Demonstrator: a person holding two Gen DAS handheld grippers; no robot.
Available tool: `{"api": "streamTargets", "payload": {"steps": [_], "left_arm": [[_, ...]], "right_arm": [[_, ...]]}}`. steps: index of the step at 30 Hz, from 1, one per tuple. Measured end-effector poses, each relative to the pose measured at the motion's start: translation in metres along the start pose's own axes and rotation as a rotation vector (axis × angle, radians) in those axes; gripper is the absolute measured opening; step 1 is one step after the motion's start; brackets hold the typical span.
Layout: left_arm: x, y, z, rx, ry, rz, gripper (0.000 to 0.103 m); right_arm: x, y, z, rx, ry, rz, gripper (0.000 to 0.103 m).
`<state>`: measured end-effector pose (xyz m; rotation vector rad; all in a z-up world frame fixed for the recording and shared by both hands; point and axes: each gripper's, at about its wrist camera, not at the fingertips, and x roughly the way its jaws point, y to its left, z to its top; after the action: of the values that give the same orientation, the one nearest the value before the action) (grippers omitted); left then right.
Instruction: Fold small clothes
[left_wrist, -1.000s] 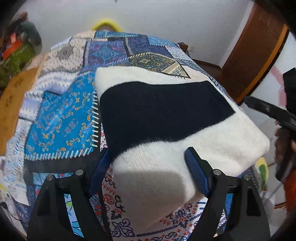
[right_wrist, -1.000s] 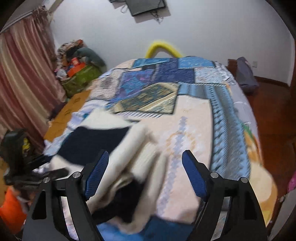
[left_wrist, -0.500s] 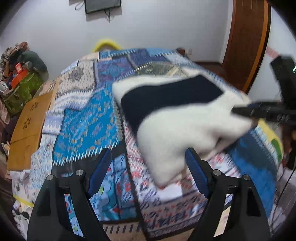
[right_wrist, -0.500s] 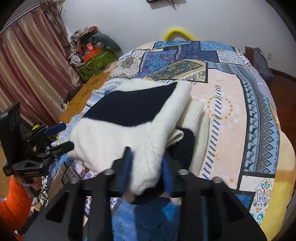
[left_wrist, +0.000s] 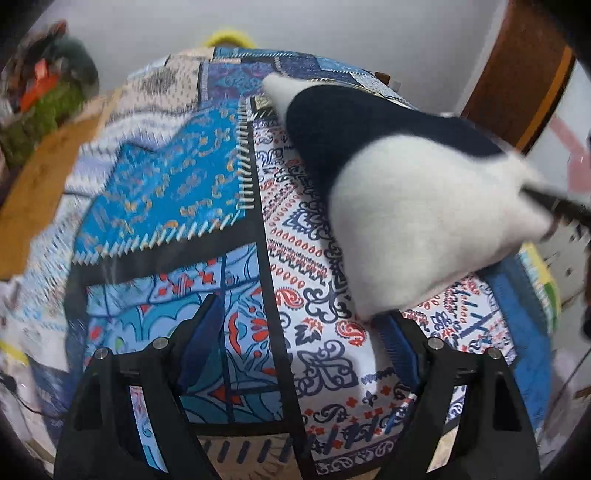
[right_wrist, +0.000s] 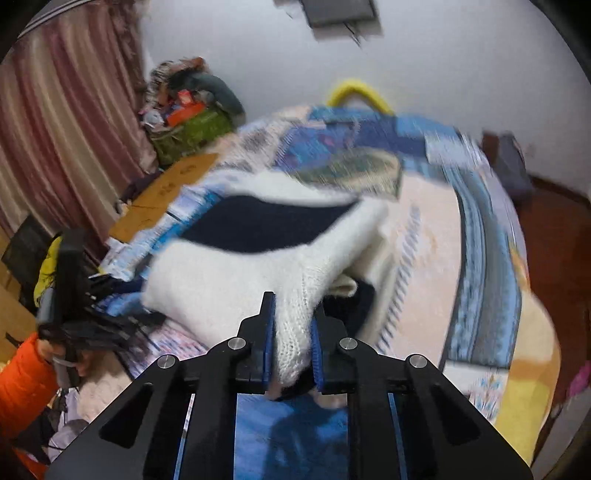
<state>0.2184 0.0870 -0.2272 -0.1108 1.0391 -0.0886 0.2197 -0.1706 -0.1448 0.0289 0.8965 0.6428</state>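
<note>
Right gripper (right_wrist: 291, 332) just clamped down on the blurry white-and-navy sweater (right_wrist: 258, 258) near the bed's (left_wrist: 166, 184) edge, hiding its hem, while left gripper (left_wrist: 299, 354) sits spread, empty.

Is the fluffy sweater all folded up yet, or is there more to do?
Nearly. The white and navy sweater already looks folded into a thick bundle. The right gripper has just closed and pinches its near edge, lifting it off the patchwork quilt. The left gripper is open and empty. Still left: setting the bundle down neatly.
</note>
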Motion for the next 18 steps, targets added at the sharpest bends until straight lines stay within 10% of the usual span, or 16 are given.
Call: {"api": "streamTargets", "payload": {"steps": [6,18], "left_arm": [[-0.015,-0.008,-0.003,0.103,-0.027,0.102,0.082],[-0.075,-0.015,0.058,0.168,-0.223,0.154,0.082]], "right_arm": [[0.001,-0.019,-0.017,0.036,0.015,-0.020,0.039],[-0.036,-0.005,0.027,-0.071,-0.123,-0.058,0.042]]}}
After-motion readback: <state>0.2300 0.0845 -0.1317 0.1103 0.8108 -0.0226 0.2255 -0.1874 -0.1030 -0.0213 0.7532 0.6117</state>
